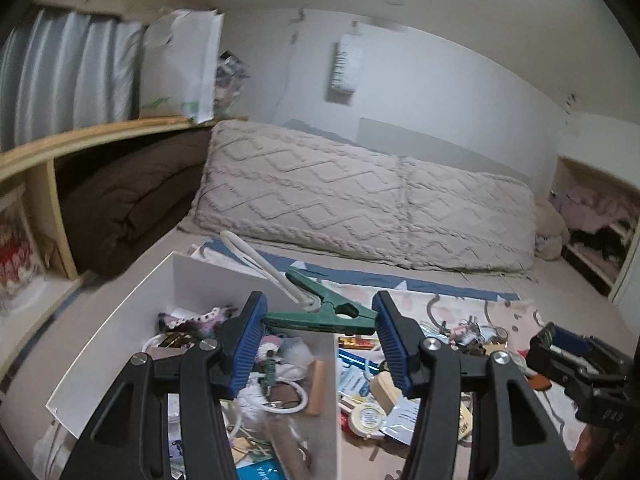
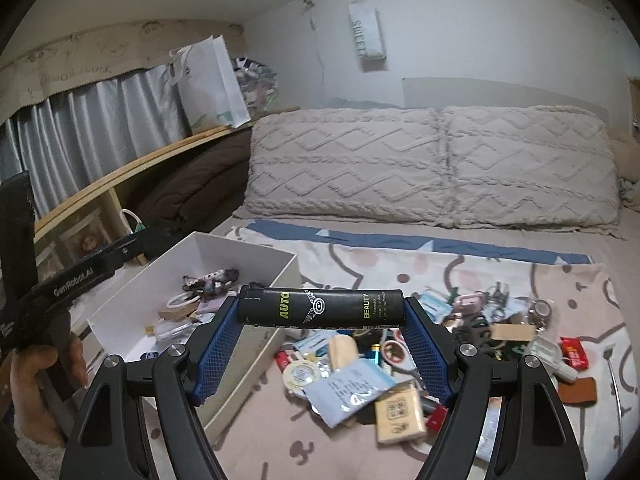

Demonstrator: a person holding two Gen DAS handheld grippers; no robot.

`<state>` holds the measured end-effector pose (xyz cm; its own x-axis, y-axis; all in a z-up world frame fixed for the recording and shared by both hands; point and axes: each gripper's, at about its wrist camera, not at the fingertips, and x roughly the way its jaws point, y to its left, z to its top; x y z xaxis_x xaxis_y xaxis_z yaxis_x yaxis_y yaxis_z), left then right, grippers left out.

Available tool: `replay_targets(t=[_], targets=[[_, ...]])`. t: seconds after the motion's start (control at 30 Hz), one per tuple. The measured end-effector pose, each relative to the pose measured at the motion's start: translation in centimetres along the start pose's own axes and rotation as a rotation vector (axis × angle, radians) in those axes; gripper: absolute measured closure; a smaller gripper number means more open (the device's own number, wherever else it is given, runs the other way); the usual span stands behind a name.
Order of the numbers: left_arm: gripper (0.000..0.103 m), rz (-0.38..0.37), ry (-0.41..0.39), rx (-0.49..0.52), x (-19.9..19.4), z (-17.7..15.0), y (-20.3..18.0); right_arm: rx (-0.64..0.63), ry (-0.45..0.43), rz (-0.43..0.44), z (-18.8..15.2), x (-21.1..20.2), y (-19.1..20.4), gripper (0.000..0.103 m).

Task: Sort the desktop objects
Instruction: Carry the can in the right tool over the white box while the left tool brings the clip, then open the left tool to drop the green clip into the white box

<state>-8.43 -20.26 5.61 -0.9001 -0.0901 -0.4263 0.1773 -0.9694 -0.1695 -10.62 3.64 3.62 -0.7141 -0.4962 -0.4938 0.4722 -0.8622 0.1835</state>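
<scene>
Above white box [image 1: 120, 320] | left tongs [image 1: 320, 316] pinching green clamp [image 1: 320, 316]; right tongs [image 2: 320, 312] pinching black tube [image 2: 320, 307]

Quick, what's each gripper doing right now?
Left gripper: closed on the green clamp, above the white box.
Right gripper: closed on the black tube, held end to end.

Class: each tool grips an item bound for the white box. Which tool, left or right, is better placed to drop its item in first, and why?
Left, probably. The left tool holds the green clamp directly over the white box. The right tool grips the black tube above the box's near edge, partly over the clutter.
</scene>
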Motion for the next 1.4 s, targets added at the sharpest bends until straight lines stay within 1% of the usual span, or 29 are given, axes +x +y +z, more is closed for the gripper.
replay_targets(t=[0.07,0.13,0.3,0.4,0.53,0.63,0.9,1.0,1.1,1.2,1.23,1.3,1.33,1.4], targets=[[0.049,0.029,0.007,-0.009,0.4,0.0,1.2,-0.012,0.010,0.016,0.2,0.8,0.8,0.023],[0.049,0.030,0.020,-0.027,0.9,-0.2,2.3,-0.017,0.018,0.030,0.4,1.4,1.5,0.023],[0.049,0.063,0.072,-0.079,2.0,-1.3,5.0,-0.035,0.042,0.058,1.0,3.5,3.7,0.023],[0.049,0.098,0.107,-0.099,2.9,-2.1,6.3,-0.051,0.063,0.074,1.3,4.9,5.1,0.023],[0.049,0.114,0.160,-0.115,3.9,-3.4,7.4,-0.066,0.087,0.097,1.5,6.4,7.1,0.023],[0.049,0.137,0.197,-0.107,4.4,-4.3,7.8,-0.068,0.113,0.119,1.6,7.6,8.1,0.023],[0.049,0.086,0.258,-0.102,4.9,-5.7,7.7,-0.046,0.172,0.139,2.2,10.5,9.5,0.023],[0.049,0.035,0.284,-0.105,5.2,-6.2,7.4,-0.034,0.184,0.143,2.7,11.3,9.8,0.023],[0.049,0.038,0.315,-0.070,5.7,-6.6,6.6,-0.026,0.193,0.136,3.2,12.1,10.3,0.023],[0.048,0.033,0.331,-0.083,6.2,-6.9,6.6,-0.031,0.206,0.131,3.5,12.9,10.9,0.023],[0.047,0.034,0.335,-0.098,6.3,-7.0,6.7,-0.034,0.209,0.131,3.6,13.2,11.0,0.023],[0.023,0.028,0.338,-0.124,6.4,-7.1,7.0,-0.037,0.220,0.137,3.7,13.6,11.4,0.024],[0.020,0.024,0.332,-0.133,6.3,-7.2,7.1,-0.033,0.228,0.142,3.6,13.9,11.5,0.024],[0.019,0.024,0.325,-0.148,6.0,-7.3,7.3,-0.033,0.245,0.143,3.6,14.5,11.7,0.024]])
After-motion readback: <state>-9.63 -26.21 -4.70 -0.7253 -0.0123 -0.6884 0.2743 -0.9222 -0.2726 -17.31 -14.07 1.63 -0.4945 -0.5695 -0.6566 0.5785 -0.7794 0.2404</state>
